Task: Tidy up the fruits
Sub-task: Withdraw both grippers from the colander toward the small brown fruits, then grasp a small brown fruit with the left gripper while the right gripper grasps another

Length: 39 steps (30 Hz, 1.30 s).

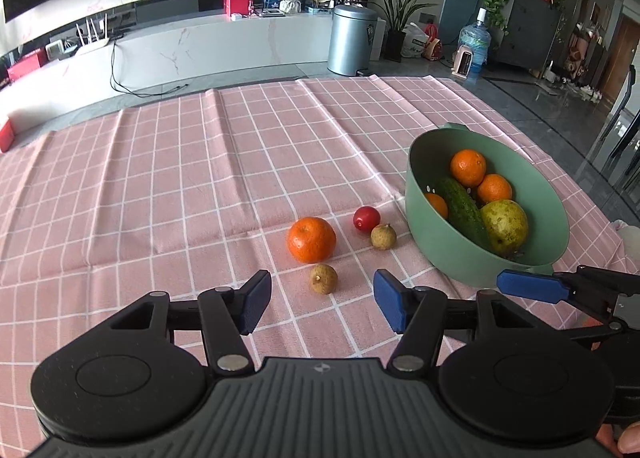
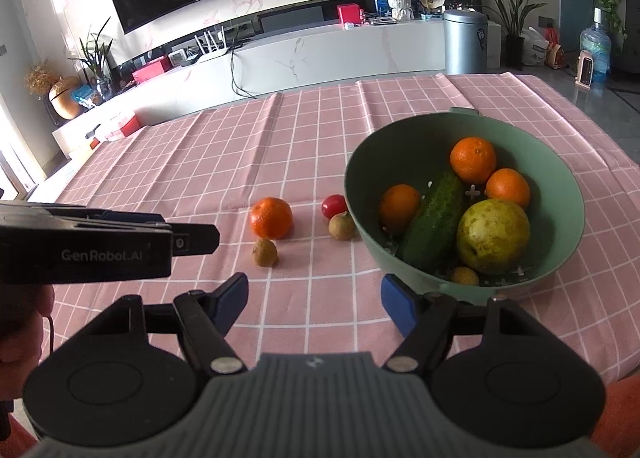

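A green bowl (image 1: pixel 432 254) (image 2: pixel 360 217) sits on the pink checked cloth and holds three oranges, a cucumber (image 2: pixel 432 221), a pear (image 2: pixel 494 236) and a small longan (image 2: pixel 465 276). Loose on the cloth left of it lie an orange (image 1: pixel 311 239) (image 2: pixel 271 217), a cherry tomato (image 1: pixel 366 219) (image 2: pixel 334 205) and two longans (image 1: pixel 323 278) (image 1: pixel 383 236) (image 2: pixel 264 252) (image 2: pixel 341 225). My left gripper (image 1: pixel 322 304) is open and empty, just short of the near longan. My right gripper (image 2: pixel 316 300) is open and empty before the bowl's near rim.
The table's far edge faces a white TV bench and a grey bin (image 1: pixel 352 39). The right gripper's blue finger (image 1: pixel 530 286) shows at the right of the left wrist view; the left gripper's body (image 2: pixel 100 244) crosses the left of the right wrist view.
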Available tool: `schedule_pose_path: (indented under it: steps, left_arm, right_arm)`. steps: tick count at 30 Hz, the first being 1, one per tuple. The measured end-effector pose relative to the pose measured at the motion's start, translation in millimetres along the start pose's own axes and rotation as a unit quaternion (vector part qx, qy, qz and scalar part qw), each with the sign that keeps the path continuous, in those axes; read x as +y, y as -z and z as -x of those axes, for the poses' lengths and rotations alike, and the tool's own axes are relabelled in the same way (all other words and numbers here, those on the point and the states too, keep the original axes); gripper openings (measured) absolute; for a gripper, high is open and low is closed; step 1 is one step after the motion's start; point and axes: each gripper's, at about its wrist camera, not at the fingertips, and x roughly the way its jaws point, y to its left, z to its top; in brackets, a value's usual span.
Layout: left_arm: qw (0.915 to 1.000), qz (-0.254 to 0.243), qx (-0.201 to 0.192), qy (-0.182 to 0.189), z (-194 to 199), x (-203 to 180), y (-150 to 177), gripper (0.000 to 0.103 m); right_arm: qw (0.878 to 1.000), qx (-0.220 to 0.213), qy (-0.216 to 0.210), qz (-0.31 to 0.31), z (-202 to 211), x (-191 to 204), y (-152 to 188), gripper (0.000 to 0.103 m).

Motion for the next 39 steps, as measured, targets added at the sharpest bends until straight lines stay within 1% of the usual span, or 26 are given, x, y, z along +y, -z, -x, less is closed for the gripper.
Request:
schedule_pose_path:
  steps: [3, 5, 8, 13, 15, 18, 21, 24, 26, 27, 28, 30, 31, 32, 35, 37, 39]
  left_arm:
    - [1.0, 0.0, 0.003, 0.003, -9, 4, 3, 0.066]
    - [1.0, 0.002, 0.006, 0.006, -14, 6, 4, 0.063]
    - [0.9998, 0.009, 0.011, 0.014, -21, 10, 6, 0.061]
    - [0.9994, 0.02, 0.012, 0.023, -34, 16, 5, 0.06]
    - [0.9991, 0.025, 0.02, 0.026, -40, 18, 4, 0.06]
    - [0.9984, 0.028, 0.033, 0.036, -49, 18, 4, 0.06]
    - [0.998, 0.025, 0.041, 0.04, -58, 14, 3, 0.058]
    - [0.998, 0.015, 0.049, 0.038, -67, 9, 2, 0.051]
    - [0.998, 0.01, 0.052, 0.034, -71, 7, 2, 0.042]
    - [0.9978, 0.012, 0.055, 0.035, -73, 7, 2, 0.04]
    - [0.9976, 0.016, 0.057, 0.037, -75, 7, 2, 0.036]
    - [0.9974, 0.019, 0.058, 0.039, -76, 8, 2, 0.031]
    - [0.9974, 0.019, 0.059, 0.038, -77, 7, 2, 0.025]
    - [0.9973, 0.019, 0.058, 0.039, -77, 8, 3, 0.024]
    - [0.9975, 0.027, 0.056, 0.035, -76, 9, 2, 0.023]
    - [0.9977, 0.034, 0.049, 0.034, -73, 11, 2, 0.023]
    - [0.9978, 0.043, 0.04, 0.031, -67, 15, 1, 0.023]
  right_arm:
    - [1.0, -0.004, 0.01, -0.004, -8, 0, 3, 0.062]
    - [1.0, -0.001, 0.012, -0.012, -13, 0, 4, 0.054]
    - [1.0, 0.002, 0.014, -0.017, -21, 0, 5, 0.049]
    - [1.0, -0.004, 0.023, -0.016, -31, 5, 4, 0.045]
    - [1.0, 0.001, 0.014, -0.011, -37, 8, 5, 0.043]
    - [1.0, 0.007, 0.024, -0.015, -44, 8, 4, 0.04]
    - [0.999, 0.013, 0.034, -0.004, -50, 8, 6, 0.037]
    - [0.999, 0.019, 0.036, -0.007, -53, 5, 7, 0.035]
    - [0.999, 0.019, 0.04, -0.012, -55, 2, 7, 0.032]
    - [0.999, 0.019, 0.045, -0.016, -55, 1, 6, 0.029]
    - [0.999, 0.019, 0.047, -0.019, -56, -1, 6, 0.025]
    - [0.998, 0.019, 0.05, -0.023, -57, -2, 6, 0.025]
    - [0.998, 0.019, 0.054, -0.025, -57, -1, 5, 0.024]
    - [0.998, 0.017, 0.058, -0.028, -57, -2, 5, 0.024]
    - [0.996, 0.017, 0.078, -0.043, -61, -8, 3, 0.026]
    - [0.995, 0.019, 0.078, -0.056, -65, -12, 1, 0.026]
    - [0.995, 0.015, 0.082, -0.058, -67, -9, 0, 0.029]
